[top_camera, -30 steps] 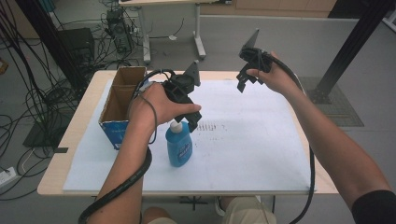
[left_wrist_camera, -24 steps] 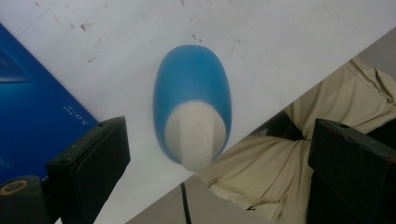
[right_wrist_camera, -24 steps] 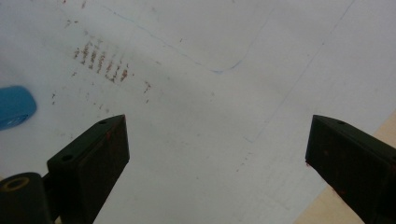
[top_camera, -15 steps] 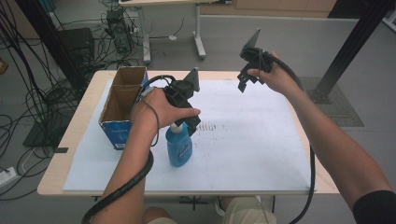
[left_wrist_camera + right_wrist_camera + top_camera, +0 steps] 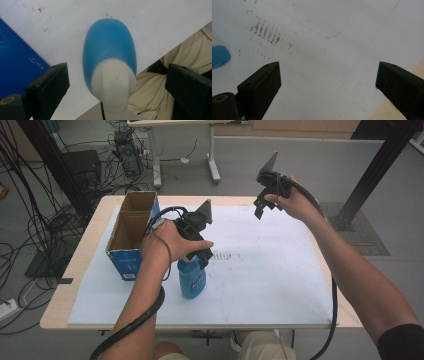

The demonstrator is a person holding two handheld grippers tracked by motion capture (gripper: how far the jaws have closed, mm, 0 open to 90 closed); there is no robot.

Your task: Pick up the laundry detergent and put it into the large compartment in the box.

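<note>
Both my tongs open; left one over the blue bottle, right one raised at upper right.

Left to right, high view: open-topped brown cardboard box with blue side at left of centre on the white sheet-covered table. My left gripper sits just above the blue plastic spray bottle with white cap, lower centre; in the left gripper view the bottle stands between spread jaws, untouched. My right gripper hangs upper right, jaws apart over bare sheet.

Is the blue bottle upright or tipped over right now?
Upright: the blue bottle stands on its base on the white sheet, white cap upward between the left gripper's open jaws.
</note>
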